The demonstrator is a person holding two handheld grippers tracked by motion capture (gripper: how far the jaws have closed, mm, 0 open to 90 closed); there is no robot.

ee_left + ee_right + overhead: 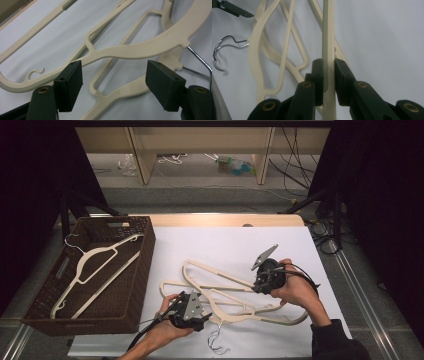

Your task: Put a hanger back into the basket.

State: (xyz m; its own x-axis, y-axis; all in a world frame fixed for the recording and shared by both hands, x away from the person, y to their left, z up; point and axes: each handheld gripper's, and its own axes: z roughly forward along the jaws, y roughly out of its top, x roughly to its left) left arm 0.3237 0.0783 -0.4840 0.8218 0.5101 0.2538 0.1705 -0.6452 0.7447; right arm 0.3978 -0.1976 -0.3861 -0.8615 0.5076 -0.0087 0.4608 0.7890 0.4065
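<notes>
Hangers [235, 295] lay tangled on white surface [225, 242], between both hand-held grippers. Right hand-held gripper [328, 72] was clamped on ribbed bar [328, 37] of one hanger, bar running straight ahead of its jaws. Left hand-held gripper [113, 80] stood apart, pads [71, 80] gripping nothing, hanger arm [140, 48] just ahead of it, wire hook [200, 61] off to its right. Basket [142, 270] with another hanger [95, 270] sat beyond left hand-held gripper.

Bare white sheet [225, 245] beyond tangled hangers [235, 292]; brown basket [131, 285] flanking left.
</notes>
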